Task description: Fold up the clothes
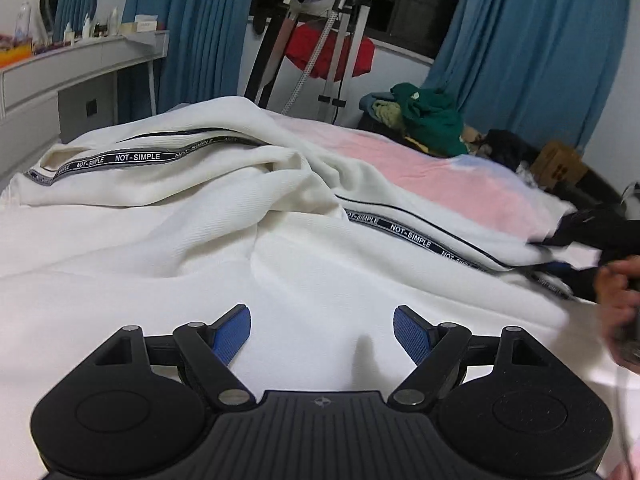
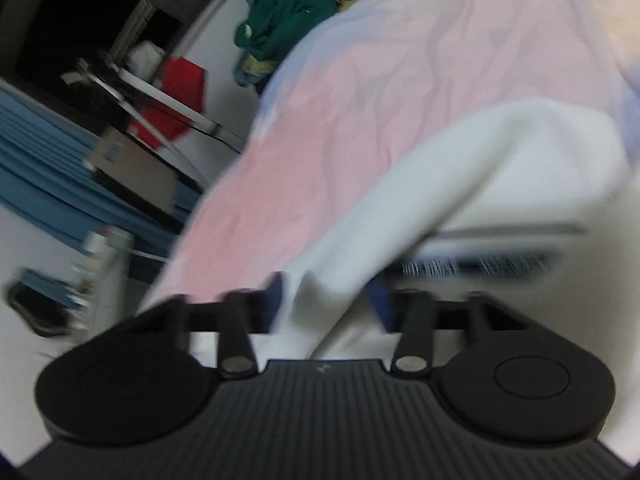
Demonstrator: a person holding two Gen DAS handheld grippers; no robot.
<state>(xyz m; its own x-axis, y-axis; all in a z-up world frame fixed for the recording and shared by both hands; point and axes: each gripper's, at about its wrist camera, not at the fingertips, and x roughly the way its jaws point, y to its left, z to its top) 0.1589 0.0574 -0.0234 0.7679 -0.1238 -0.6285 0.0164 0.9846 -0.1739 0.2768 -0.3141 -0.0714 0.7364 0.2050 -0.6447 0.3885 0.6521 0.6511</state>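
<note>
We see a white garment spread in loose folds over a bed with a pink sheet. Dark tape printed NOT-SIMPLE runs along its seams, once on the far fold and again on the nearer one toward the right.

Our left hand-held gripper hangs low over the near part of the white garment. Its jaws stand wide apart and nothing lies between its blue pads; we cannot tell whether they touch the fabric.

Our right hand-held gripper appears tilted and blurred in its own camera. A fold of the white garment passes up between its two fingers, which stand fairly close on either side of it, so it seems to grip the cloth, though the blur keeps us from being sure how firm the hold is. From the left wrist view a hand shows at the right edge, blurred, beside dark clothing at the edge of the bed.

Beyond the bed lies a pile with a green garment on top, near a cardboard box. Blue curtains hang behind, a red cloth sits on a metal stand, and a white bench on the left carries bottles.
</note>
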